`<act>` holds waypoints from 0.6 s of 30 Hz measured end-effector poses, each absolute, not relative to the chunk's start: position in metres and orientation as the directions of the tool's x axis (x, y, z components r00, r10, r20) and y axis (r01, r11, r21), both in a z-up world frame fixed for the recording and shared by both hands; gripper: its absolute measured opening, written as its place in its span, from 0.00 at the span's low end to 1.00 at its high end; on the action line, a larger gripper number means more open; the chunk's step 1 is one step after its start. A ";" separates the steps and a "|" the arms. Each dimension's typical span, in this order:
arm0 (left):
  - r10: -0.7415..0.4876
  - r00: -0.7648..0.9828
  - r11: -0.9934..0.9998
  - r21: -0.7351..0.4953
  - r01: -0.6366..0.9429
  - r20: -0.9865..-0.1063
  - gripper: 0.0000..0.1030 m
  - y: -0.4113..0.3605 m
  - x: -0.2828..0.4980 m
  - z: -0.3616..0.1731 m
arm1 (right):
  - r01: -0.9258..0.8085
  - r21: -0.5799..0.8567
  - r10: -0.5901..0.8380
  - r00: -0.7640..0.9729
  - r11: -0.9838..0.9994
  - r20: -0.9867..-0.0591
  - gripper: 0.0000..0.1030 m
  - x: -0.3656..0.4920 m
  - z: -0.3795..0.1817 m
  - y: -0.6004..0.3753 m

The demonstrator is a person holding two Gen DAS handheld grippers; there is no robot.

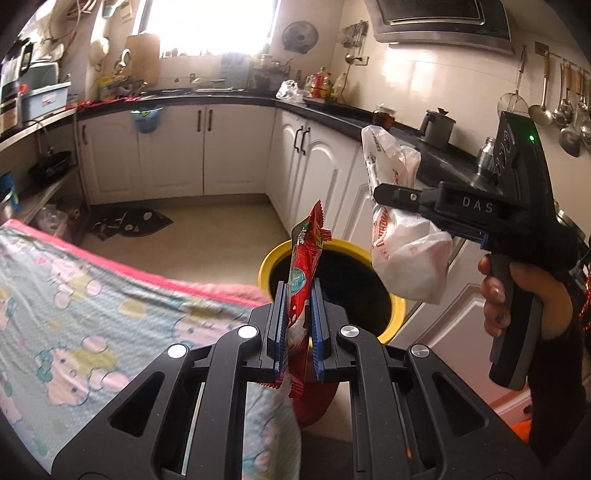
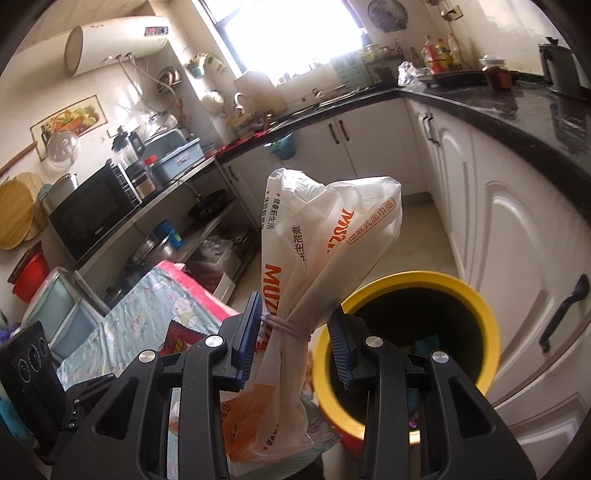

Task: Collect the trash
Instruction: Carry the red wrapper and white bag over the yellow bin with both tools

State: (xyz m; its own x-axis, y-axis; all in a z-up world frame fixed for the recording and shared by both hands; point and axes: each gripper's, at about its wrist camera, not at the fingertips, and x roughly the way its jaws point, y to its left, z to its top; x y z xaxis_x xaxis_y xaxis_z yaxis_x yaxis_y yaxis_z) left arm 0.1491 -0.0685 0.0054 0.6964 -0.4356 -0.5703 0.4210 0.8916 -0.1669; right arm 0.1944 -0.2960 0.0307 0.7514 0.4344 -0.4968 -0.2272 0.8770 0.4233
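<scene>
Jaws of left gripper (image 1: pixel 298 325) clamping red foil snack wrapper (image 1: pixel 303 280), right gripper (image 2: pixel 295 338) jaws parted around tied white printed plastic bag (image 2: pixel 314 236), yellow-rimmed round bin (image 2: pixel 476 295) at 3 o'clock.

Right tool (image 2: pixel 295 332): fingers parted around white plastic bag (image 2: pixel 314 236), tied with pink band; yellow-rimmed bin (image 2: pixel 476 295) just beside, right.

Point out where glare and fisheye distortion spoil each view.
Left wrist view: the window is blown out white, and black vignette fills the corners. Right wrist view: its window glares too, the white cabinet doors bow strongly, and the yellow-rimmed bin stays sharp.
</scene>
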 end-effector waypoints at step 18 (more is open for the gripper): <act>-0.460 0.686 0.883 -0.205 0.423 -0.564 0.07 -0.126 0.200 0.007 | -0.117 0.378 0.307 0.813 0.918 -0.495 0.33 0.199 0.021 -0.341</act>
